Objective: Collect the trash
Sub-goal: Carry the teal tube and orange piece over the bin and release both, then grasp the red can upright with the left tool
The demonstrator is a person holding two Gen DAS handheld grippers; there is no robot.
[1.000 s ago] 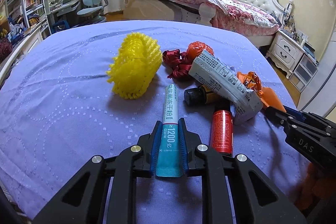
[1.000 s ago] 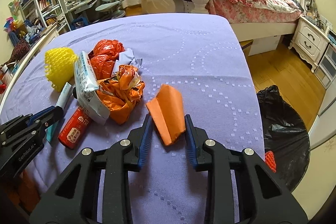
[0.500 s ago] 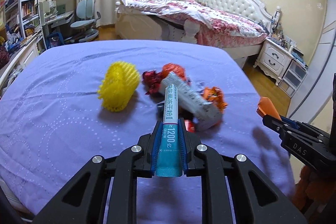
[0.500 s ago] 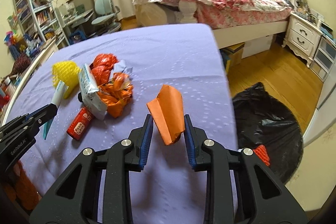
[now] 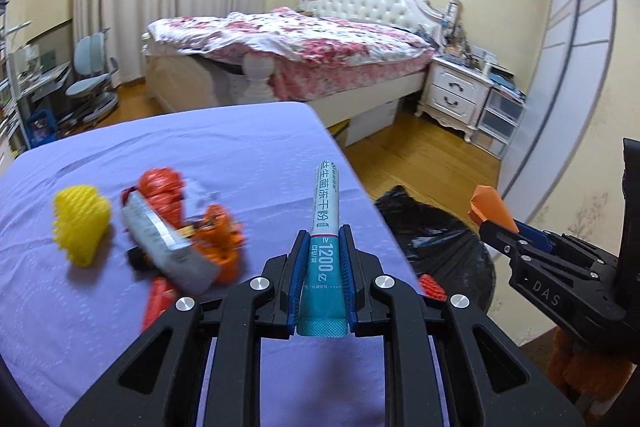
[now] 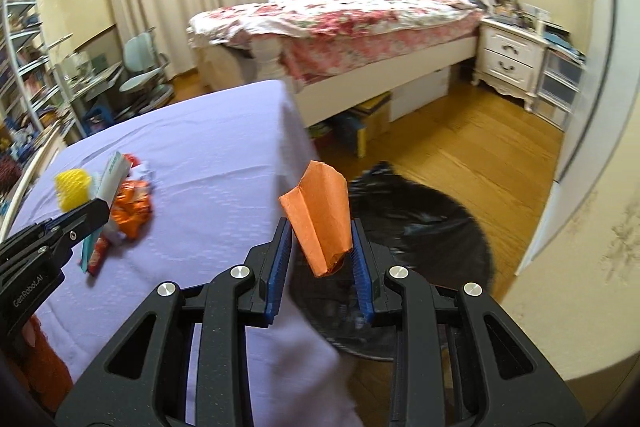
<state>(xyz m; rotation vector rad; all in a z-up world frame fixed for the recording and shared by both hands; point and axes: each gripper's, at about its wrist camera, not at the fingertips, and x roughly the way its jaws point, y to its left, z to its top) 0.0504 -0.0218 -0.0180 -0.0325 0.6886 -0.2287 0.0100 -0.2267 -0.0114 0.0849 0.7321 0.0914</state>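
Carrying two pieces toward black trash bag [image 6: 420, 223] on floor, right of counter [image 6: 208, 155]. Right tool [image 6: 320, 255], nearer bag, clamped on orange wrapper [image 6: 320, 219]; left tool [image 5: 322, 283] clamped on teal sachet [image 5: 326, 227], long axis pointing far.

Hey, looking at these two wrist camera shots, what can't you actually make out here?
- Trash pile on the purple cloth: motion-blurred in the left wrist view; labels unreadable.
- Black trash bag: its near part hidden by the right gripper and orange paper.
- Teal sachet: lower end hidden between the left gripper pads.

"1200" on teal tube [image 5: 325, 247]; "DAS", "GenRobot.AI" on tongs bodies.
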